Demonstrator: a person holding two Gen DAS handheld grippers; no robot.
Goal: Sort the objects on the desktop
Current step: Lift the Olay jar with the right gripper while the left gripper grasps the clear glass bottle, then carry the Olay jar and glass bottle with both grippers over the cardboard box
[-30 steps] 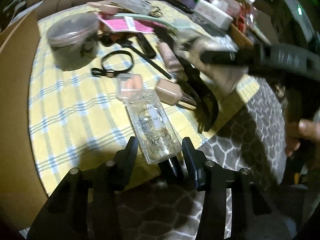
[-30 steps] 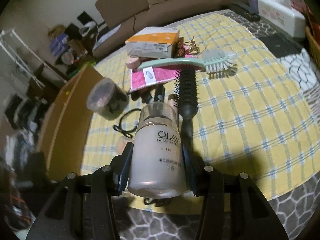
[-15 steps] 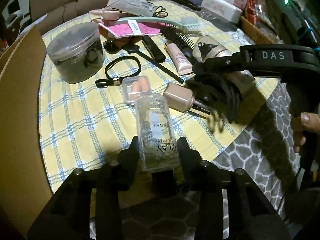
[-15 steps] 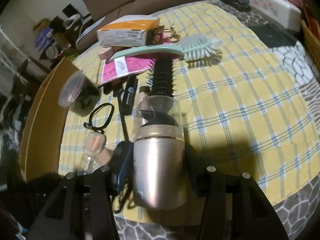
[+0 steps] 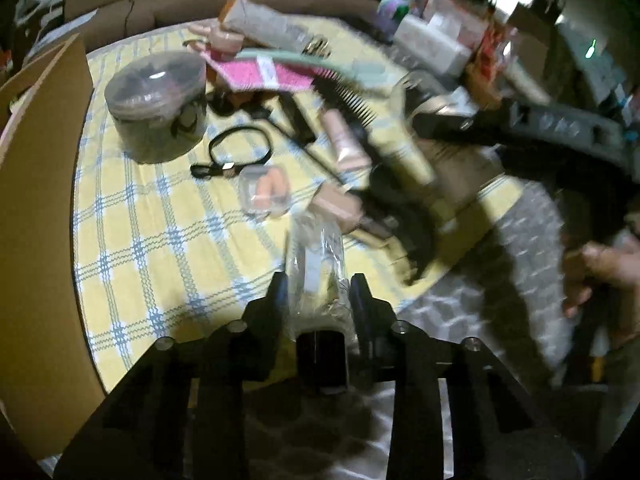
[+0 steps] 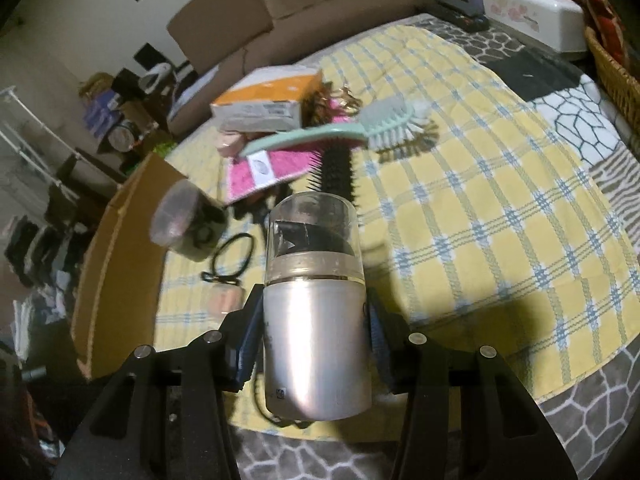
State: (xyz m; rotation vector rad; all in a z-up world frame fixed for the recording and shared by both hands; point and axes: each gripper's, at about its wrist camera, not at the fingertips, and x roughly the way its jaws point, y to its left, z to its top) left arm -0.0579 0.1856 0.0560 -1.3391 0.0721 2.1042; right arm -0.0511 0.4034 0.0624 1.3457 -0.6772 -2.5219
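My left gripper [image 5: 319, 292] has a clear glass bottle [image 5: 316, 256] between its fingers, near the front edge of the yellow checked cloth [image 5: 160, 240]. Its jaws are closing and the pads touch the bottle's sides. My right gripper [image 6: 314, 304] is shut on a silver pump bottle [image 6: 316, 344] with a clear cap, held above the cloth. In the left wrist view this bottle [image 5: 424, 152] and the right gripper's dark body show blurred at the right. A person's hand [image 5: 600, 272] holds that gripper.
On the cloth lie a round jar of hair ties [image 5: 156, 100], a black hair band [image 5: 240, 148], a small sponge case [image 5: 268, 192], a foundation bottle [image 5: 340, 204], a round hairbrush [image 6: 336, 172], a mint brush [image 6: 320, 136] and an orange box [image 6: 268, 100]. A cardboard box [image 5: 36, 200] stands left.
The left jaws have narrowed onto the clear bottle and the gripper has risen a little. The silver bottle in the right gripper has turned, so its label no longer shows.
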